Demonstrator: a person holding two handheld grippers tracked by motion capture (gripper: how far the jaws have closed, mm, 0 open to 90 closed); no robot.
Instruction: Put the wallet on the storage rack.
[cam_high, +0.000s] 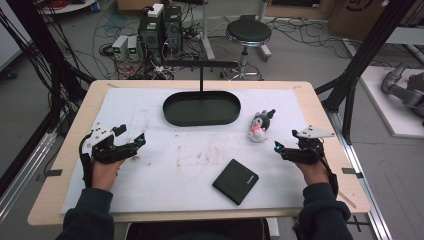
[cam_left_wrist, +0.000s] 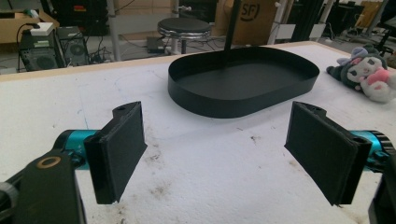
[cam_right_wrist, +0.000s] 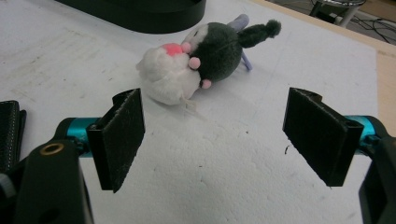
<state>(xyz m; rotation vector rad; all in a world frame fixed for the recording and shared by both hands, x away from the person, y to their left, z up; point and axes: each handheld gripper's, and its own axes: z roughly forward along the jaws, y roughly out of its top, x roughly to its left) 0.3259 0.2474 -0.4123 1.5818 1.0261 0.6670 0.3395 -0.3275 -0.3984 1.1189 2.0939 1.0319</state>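
Nearest to the person, the right gripper hovers low over the white foam mat, with its jaws spread wide and nothing between them. The left gripper is well apart, on the other side of the mat, and its jaws are also wide and empty.

In the right gripper view the plush toy lies on its side just ahead of the jaws, a little toward the left pad, not touching either one. I judge the step in hand is the reach for this toy. To do it well, the right gripper should go forward and slightly sideways until the soft white body sits in the middle between the pads, then come down close to the mat before it closes (a grip on the thin ears or the tail would probably slip). A flat black wallet lies near, toward the person, and need not be touched.

Further on stands the black oval tray with an upright post, near the toy and a likely place for it.

The mat is stained with brown marks and covers a wooden table. Behind are a round stool, computer boxes and many cables on the floor.
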